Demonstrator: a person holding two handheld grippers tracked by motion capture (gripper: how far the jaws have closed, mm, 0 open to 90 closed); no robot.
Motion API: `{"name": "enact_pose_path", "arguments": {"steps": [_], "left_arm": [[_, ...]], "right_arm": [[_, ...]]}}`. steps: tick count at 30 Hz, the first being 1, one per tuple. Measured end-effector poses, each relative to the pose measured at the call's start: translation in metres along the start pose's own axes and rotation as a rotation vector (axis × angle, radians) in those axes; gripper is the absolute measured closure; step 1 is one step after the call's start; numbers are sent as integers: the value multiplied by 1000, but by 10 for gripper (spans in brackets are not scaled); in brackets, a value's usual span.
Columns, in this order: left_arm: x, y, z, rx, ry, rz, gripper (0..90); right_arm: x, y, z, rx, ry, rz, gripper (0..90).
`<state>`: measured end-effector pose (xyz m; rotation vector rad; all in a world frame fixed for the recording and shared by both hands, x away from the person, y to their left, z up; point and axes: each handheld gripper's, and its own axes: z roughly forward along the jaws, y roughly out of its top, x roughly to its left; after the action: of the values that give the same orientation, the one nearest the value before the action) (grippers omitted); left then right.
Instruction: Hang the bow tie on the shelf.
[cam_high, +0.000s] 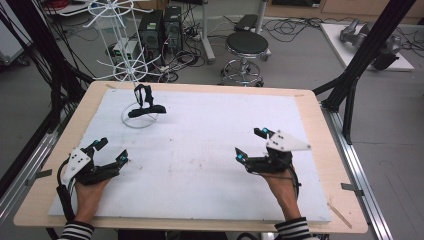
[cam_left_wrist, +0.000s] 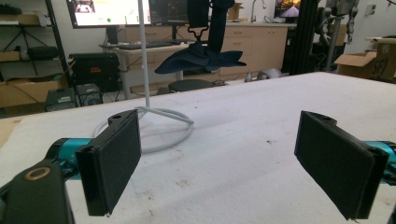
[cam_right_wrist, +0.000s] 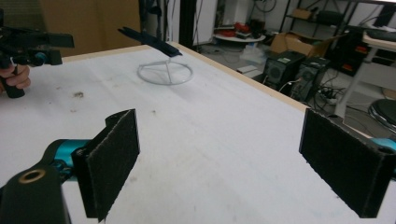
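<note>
A white wire rack (cam_high: 122, 50) stands at the table's back left on a ring base (cam_high: 136, 121). A dark navy cap or strap item (cam_high: 145, 106) hangs low on it, seen in the left gripper view as a dark cloth piece (cam_left_wrist: 201, 58) above the ring base (cam_left_wrist: 161, 128). My left gripper (cam_high: 111, 152) rests at the front left, open and holding nothing. At the front right, my right gripper (cam_high: 251, 144) is open too, nothing between its pads (cam_right_wrist: 112, 161). The right gripper view has the ring base (cam_right_wrist: 164, 73) far ahead and the other gripper (cam_right_wrist: 28, 42) at its left.
A white foam sheet (cam_high: 200, 145) covers the wooden table (cam_high: 320, 120). Behind the table are a round stool (cam_high: 246, 47), computer towers (cam_high: 160, 30) and cables on the floor. Black frame posts (cam_high: 370, 45) rise at the right.
</note>
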<state>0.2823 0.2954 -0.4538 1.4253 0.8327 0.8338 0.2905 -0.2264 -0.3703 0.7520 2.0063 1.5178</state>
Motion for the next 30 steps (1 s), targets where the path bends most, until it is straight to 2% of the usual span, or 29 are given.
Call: {"name": "enact_pose_path", "arguments": {"steps": [1, 2, 3, 5, 6, 8, 12, 15, 19, 21, 26, 30], "left_arm": [[0, 0, 0, -1, -1, 1, 150], [0, 0, 0, -1, -2, 1, 150], [0, 0, 0, -1, -2, 1, 150], [0, 0, 0, -1, -2, -2, 150], [0, 0, 0, -1, -1, -2, 150], [0, 0, 0, -2, -1, -1, 151], [0, 0, -1, -7, 2, 2, 150], [0, 0, -1, -13, 5, 3, 150], [-1, -1, -2, -17, 7, 7, 150], [-1, -1, -2, -17, 7, 7, 150], [-1, -1, -2, -16, 5, 5, 150], [0, -1, -2, -14, 5, 5, 150]], "right_arm": [[0, 0, 0, 0, 0, 0, 113], [-1, -16, -9, -29, -23, 9, 112], [-1, -16, -9, -29, -23, 9, 112], [-3, -39, -16, -64, -53, 26, 112], [-3, -39, -16, -64, -53, 26, 112], [-6, -57, -17, -108, -78, 54, 112], [-9, -60, -10, -85, -76, 84, 111], [-7, -60, -2, -110, -68, 82, 111], [-10, -65, 7, -67, -37, 120, 111], [-11, -67, 11, -52, -31, 122, 111], [-11, -66, 10, -45, -41, 125, 111], [-11, -64, 4, -70, -45, 122, 111]]}}
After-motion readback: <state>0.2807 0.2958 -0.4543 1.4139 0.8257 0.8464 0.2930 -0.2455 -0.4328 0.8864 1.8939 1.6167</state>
